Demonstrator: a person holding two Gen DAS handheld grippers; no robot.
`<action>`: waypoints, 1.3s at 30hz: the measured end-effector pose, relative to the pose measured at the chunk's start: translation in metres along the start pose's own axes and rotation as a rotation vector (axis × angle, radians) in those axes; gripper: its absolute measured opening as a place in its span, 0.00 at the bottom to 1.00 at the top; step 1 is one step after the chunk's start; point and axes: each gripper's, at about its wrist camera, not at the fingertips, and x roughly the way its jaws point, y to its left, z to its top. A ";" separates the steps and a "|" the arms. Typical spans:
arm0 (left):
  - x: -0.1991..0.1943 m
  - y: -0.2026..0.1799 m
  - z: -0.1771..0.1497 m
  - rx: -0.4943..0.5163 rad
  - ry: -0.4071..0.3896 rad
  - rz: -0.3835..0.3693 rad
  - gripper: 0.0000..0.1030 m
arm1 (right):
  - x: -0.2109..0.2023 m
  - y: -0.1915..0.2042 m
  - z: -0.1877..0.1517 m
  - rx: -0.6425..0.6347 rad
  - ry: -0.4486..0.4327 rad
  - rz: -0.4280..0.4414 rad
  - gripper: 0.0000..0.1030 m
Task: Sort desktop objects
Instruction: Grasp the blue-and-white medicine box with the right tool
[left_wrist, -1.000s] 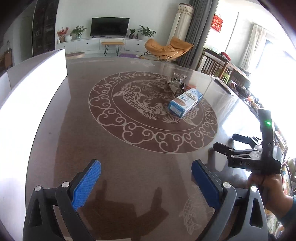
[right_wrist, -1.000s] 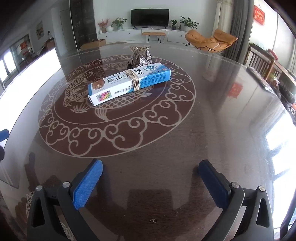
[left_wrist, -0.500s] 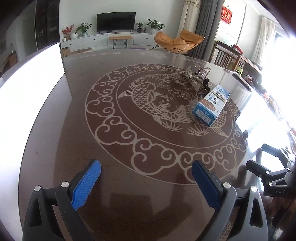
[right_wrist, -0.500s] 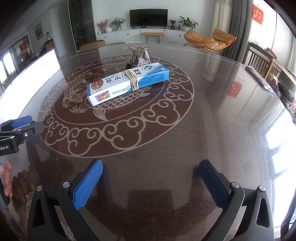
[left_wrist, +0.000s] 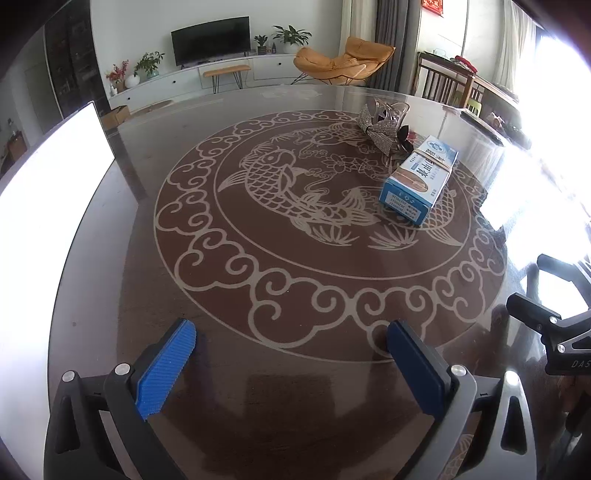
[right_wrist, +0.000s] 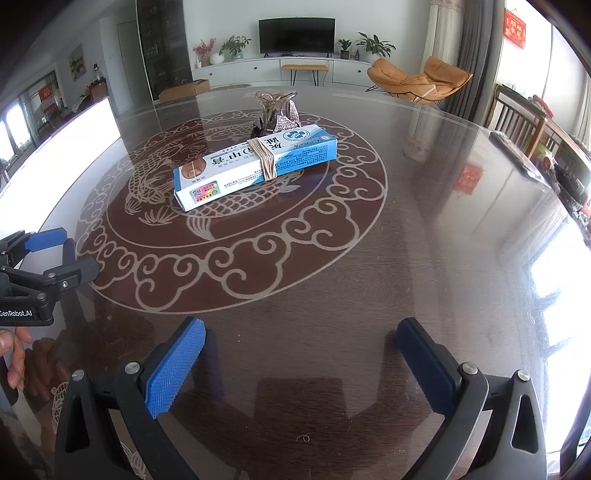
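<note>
Over the last second the left gripper (left_wrist: 291, 345) is being swung rightward, so that the box (left_wrist: 419, 179) is being brought from far ahead toward the right-hand field of its view; the right gripper (right_wrist: 301, 350) is being held almost unmoved. Both pairs of jaws are being kept spread wide, with nothing between them. An approach phase is thus indicated: no object is yet being grasped.

The box, a long blue-and-white carton bound by a tan rubber band (right_wrist: 264, 158), is lying flat well ahead of the right gripper and slightly to its left. Just beyond it, a glittering, mesh-textured ornament (right_wrist: 277, 110) is standing. Both are being borne by a dark, glossy round table (right_wrist: 424, 240) inlaid with pale fish and cloud scrolls; its reflective surface is judged slippery.
</note>
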 end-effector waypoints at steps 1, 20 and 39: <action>0.000 0.000 0.000 -0.001 0.000 0.000 1.00 | 0.000 0.000 0.000 0.000 0.000 0.000 1.00; 0.000 -0.003 -0.001 -0.011 -0.005 0.005 1.00 | 0.073 0.036 0.135 0.342 0.155 0.060 1.00; 0.001 -0.006 0.000 -0.016 -0.006 0.018 1.00 | 0.010 -0.041 0.036 0.097 -0.022 -0.133 0.41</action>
